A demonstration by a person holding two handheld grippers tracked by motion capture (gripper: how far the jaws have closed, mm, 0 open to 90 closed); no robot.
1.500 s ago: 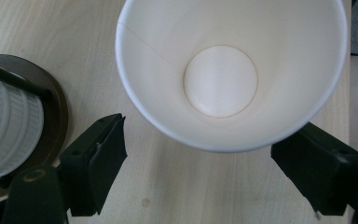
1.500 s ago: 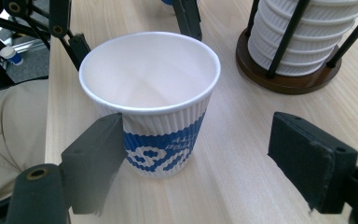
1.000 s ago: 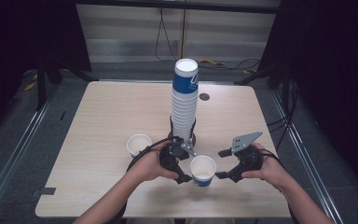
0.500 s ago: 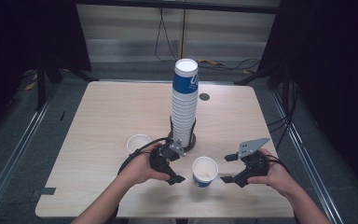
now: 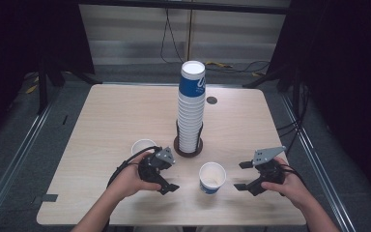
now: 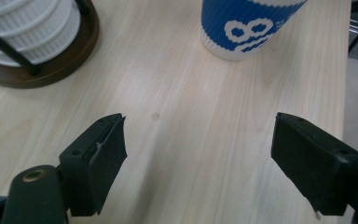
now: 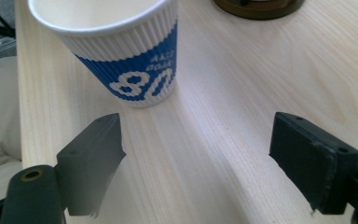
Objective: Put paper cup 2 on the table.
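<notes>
A tall stack of blue-and-white paper cups [image 5: 192,108] stands in a dark round holder [image 5: 178,144] at the table's middle. One single cup [image 5: 212,177] stands upright near the front edge, between my two grippers and apart from both. My left gripper [image 5: 168,176] is to its left, open with nothing between the jaws [image 6: 198,149], which have just been opening a little. This cup [image 6: 249,25] is ahead of them. My right gripper [image 5: 241,175] is to its right, also open and empty [image 7: 196,154], its jaws having just opened a little. Ahead of it on the left stands the cup [image 7: 121,56].
A second single cup [image 5: 142,146] stands just behind my left hand. The light wooden table [image 5: 111,116] has a small dark disc [image 5: 212,100] at the back right. The holder's base [image 6: 51,60] lies close on the left gripper's far left. Dark floor and cables surround the table.
Both grippers have drawn away from the front cup, the left one to the left and the right one to the right. The cup stands free on the table.
</notes>
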